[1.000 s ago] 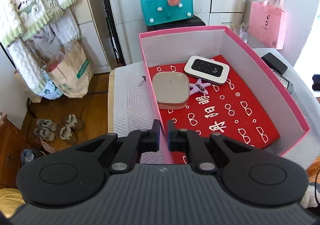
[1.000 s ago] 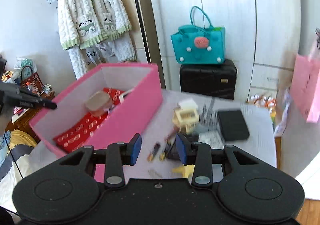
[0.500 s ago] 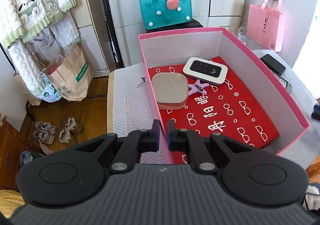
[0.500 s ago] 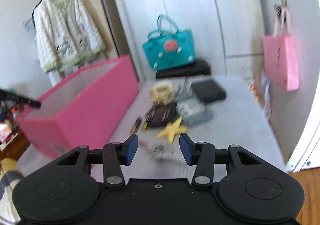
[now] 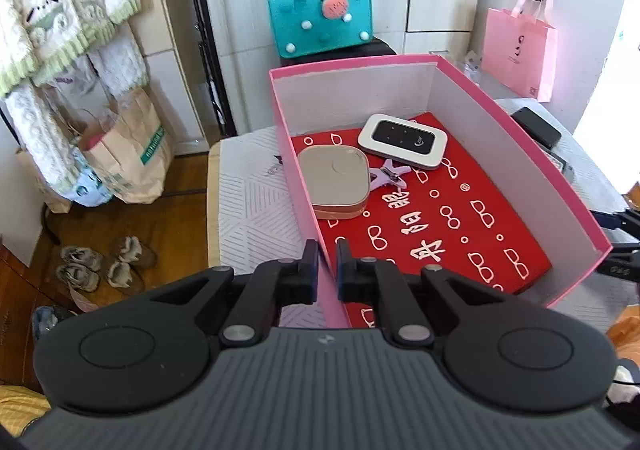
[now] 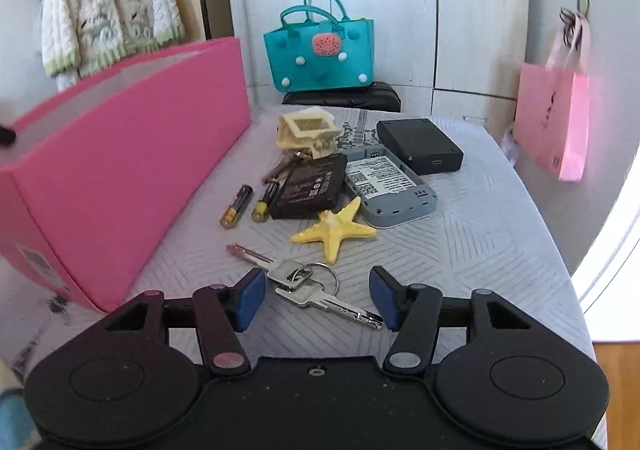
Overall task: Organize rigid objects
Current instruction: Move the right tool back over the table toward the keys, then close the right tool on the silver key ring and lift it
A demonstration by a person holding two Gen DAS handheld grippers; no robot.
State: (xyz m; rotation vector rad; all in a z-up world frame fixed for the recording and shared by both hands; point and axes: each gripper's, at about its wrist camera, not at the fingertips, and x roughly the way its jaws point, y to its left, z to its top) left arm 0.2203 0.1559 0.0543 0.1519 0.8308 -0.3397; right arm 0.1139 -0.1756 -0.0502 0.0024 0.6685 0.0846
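My left gripper (image 5: 327, 264) is shut on the near left wall of the pink box (image 5: 520, 138). Inside the box, on its red liner, lie a beige square case (image 5: 334, 180), a white pocket router (image 5: 402, 140) and a lilac clip (image 5: 390, 178). My right gripper (image 6: 316, 296) hangs low over the bed with its jaws opening; a bunch of keys (image 6: 308, 282) lies between them, untouched. Beyond the keys lie a yellow starfish (image 6: 334, 232), two batteries (image 6: 248, 204), a black battery pack (image 6: 310, 186), a grey router shell (image 6: 388, 186), a black box (image 6: 418, 146) and a cream model (image 6: 308, 132).
The pink box (image 6: 120, 170) stands along the left of the bed cover (image 6: 480, 250) in the right wrist view. A teal bag (image 6: 320, 50) on a black suitcase and a pink paper bag (image 6: 554, 122) stand behind. Shoes (image 5: 100, 262) lie on the wooden floor at left.
My right gripper has sunk towards the bed and widened its jaws, and the keys now lie between them. The left gripper has kept its hold on the box wall.
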